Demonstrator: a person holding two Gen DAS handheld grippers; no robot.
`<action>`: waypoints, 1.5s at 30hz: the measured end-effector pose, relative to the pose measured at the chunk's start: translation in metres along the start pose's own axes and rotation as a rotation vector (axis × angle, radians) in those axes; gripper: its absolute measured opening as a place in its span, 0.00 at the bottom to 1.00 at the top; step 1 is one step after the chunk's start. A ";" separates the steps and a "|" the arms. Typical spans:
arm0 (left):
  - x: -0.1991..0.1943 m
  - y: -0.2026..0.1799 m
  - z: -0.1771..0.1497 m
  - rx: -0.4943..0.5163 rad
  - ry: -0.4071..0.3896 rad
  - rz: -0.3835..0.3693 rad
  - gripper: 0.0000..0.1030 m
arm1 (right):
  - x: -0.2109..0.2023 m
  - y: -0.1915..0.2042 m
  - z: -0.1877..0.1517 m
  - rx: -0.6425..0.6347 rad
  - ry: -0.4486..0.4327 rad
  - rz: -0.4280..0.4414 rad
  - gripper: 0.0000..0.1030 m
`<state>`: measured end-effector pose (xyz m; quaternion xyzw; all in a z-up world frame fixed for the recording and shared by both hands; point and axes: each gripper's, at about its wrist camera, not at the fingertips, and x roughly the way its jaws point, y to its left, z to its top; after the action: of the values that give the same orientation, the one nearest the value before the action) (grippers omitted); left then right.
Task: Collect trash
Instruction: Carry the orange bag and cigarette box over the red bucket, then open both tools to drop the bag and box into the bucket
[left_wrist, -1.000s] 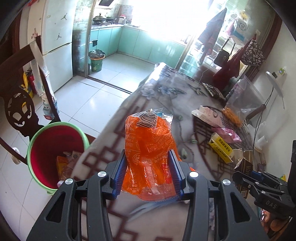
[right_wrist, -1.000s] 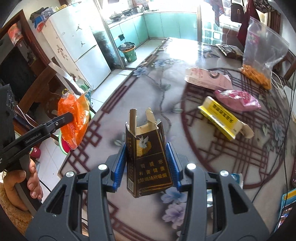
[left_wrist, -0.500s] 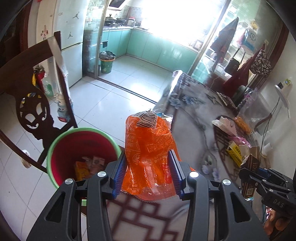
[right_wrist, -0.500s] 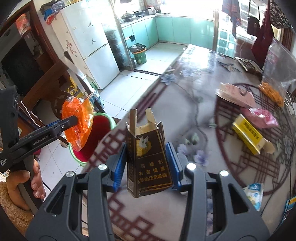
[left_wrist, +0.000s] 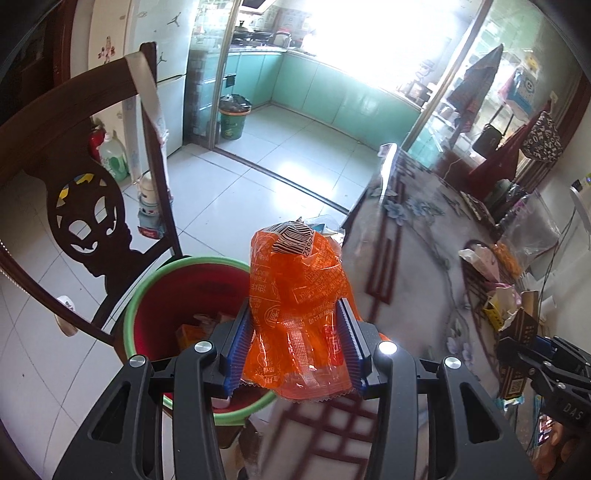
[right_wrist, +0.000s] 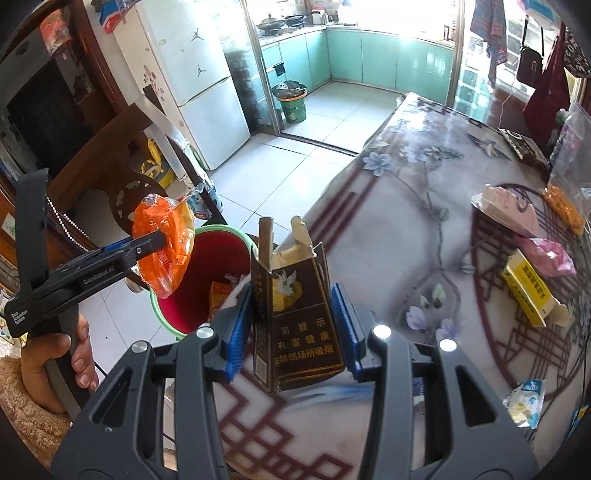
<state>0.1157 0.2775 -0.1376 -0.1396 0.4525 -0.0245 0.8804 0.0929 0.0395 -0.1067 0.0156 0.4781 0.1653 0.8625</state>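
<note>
My left gripper is shut on a crumpled orange plastic wrapper, held over the right side of a red bin with a green rim on the floor by the table. The bin holds several scraps. In the right wrist view the same wrapper hangs above the bin. My right gripper is shut on a torn-open dark cigarette pack, held above the table's corner beside the bin. That pack shows at the far right of the left wrist view.
A carved wooden chair stands right behind the bin. On the patterned tablecloth lie a yellow box, a pink wrapper, a pale packet, a small blue-white wrapper and a clear bag. A hand holds the left gripper.
Both grippers have carried their loads leftward off the table toward the bin. The orange wrapper now hangs over the bin's opening, and the cigarette pack has reached the table's corner.
</note>
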 end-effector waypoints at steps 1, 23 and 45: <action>0.002 0.003 0.001 -0.003 0.003 0.003 0.41 | 0.002 0.002 0.002 -0.002 0.003 0.000 0.40; 0.034 0.088 0.000 -0.096 0.094 0.116 0.42 | 0.083 0.084 0.033 -0.163 0.134 0.090 0.40; 0.051 0.100 -0.006 -0.087 0.164 0.142 0.42 | 0.110 0.115 0.037 -0.196 0.159 0.143 0.76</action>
<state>0.1328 0.3633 -0.2084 -0.1429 0.5325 0.0464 0.8330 0.1461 0.1856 -0.1558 -0.0478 0.5242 0.2727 0.8054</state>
